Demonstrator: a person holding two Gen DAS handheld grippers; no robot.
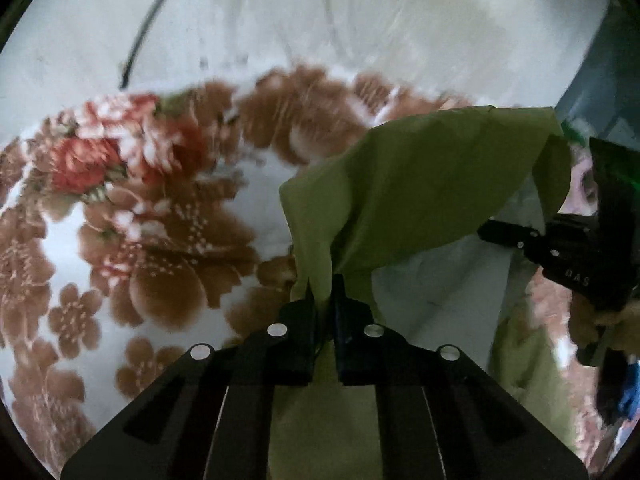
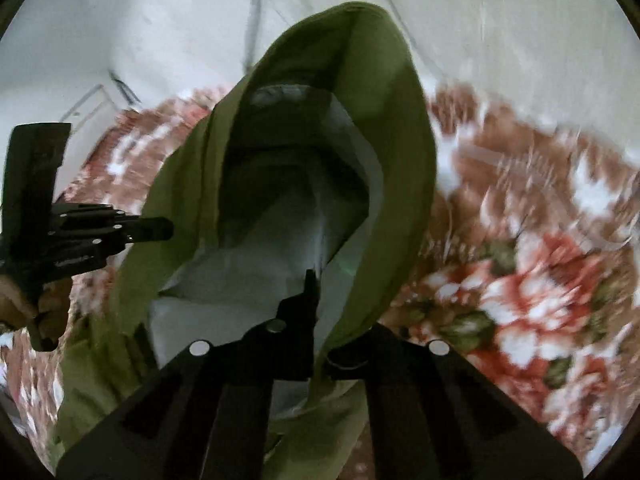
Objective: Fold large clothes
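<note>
Left gripper (image 1: 324, 292): fingers (image 1: 302, 320) drawn narrow, pinching a bunched edge of the olive-green fabric garment with pale grey lining (image 1: 420, 184); cloth rises from the pinch and spreads up and to the right. The garment is held off the floral blanket of brown and red flowers on white (image 1: 132, 208), which lies below and to the left; motion blur on the blanket, so detail there is poor. Plain whitish wall (image 1: 320, 12) behind, a thin dark cable (image 1: 148, 24) running down it. Far right of this view, the other black gripper body is seen side-on, its tip touching the same cloth. Right gripper (image 2: 316, 304): the left finger (image 2: 308, 300) is plain against the grey lining; the right one is hidden under a green fold, so only a close grip on the garment edge can be inferred, judged from cloth draping over it. The garment hangs open in front like a hood, lining facing the camera. Judgement: two separated pinch points along one edge let the piece hang and open out under its own weight, a sensible hold before laying it flat on the blanket for folding. Folding proper seems not yet started. Risk: the thin pinch slipping.
</note>
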